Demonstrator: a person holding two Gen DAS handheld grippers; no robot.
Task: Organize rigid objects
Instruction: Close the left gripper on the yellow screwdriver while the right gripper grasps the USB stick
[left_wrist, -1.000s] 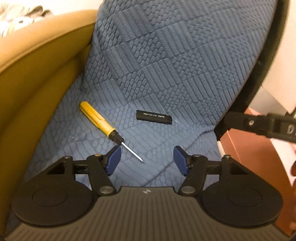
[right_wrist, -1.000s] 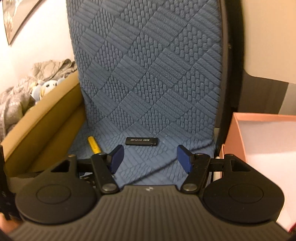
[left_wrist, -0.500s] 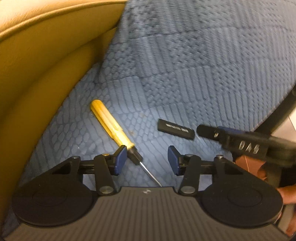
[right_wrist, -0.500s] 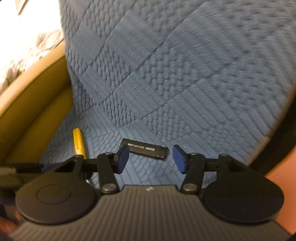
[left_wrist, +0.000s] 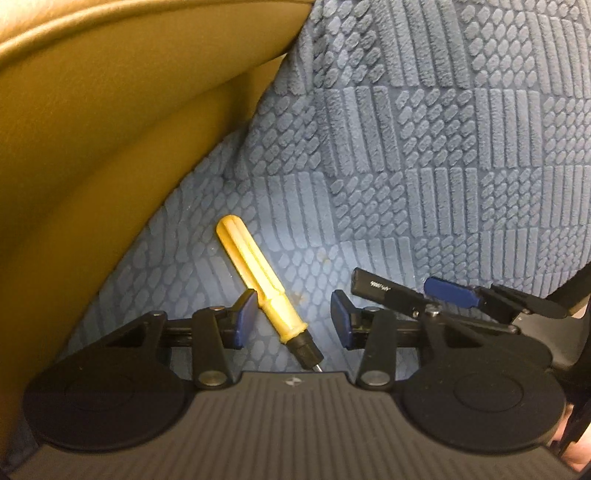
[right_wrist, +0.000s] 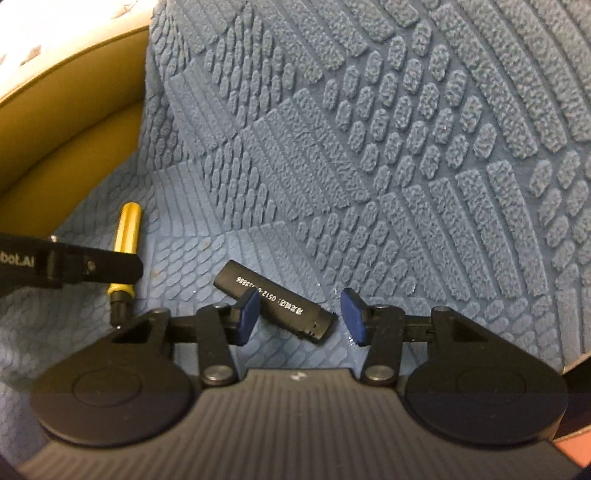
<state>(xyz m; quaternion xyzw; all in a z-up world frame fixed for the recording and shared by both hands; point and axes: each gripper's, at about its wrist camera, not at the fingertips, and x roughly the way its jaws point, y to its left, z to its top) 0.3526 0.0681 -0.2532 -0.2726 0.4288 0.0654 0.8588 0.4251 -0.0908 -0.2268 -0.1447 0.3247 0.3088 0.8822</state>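
A yellow-handled screwdriver (left_wrist: 264, 286) lies on the blue textured seat cover (left_wrist: 424, 166), its black collar and metal tip pointing toward me. My left gripper (left_wrist: 291, 319) is open, its blue pads either side of the handle's lower end, close to it. A black lighter (right_wrist: 275, 301) with white printed numbers lies on the cover. My right gripper (right_wrist: 301, 315) is open around the lighter, with the left pad over its middle. The lighter (left_wrist: 388, 293) and the right gripper's blue pad (left_wrist: 450, 295) also show in the left wrist view. The screwdriver (right_wrist: 125, 251) shows in the right wrist view.
A tan leather armrest (left_wrist: 110, 129) curves along the left of the seat. The left gripper's black finger (right_wrist: 74, 264) crosses the left edge of the right wrist view. A bit of a pink box (right_wrist: 574, 448) shows at the lower right.
Both grippers have moved down and forward onto the seat. The left now straddles the screwdriver handle, the right straddles the lighter. Both jaws stay open.
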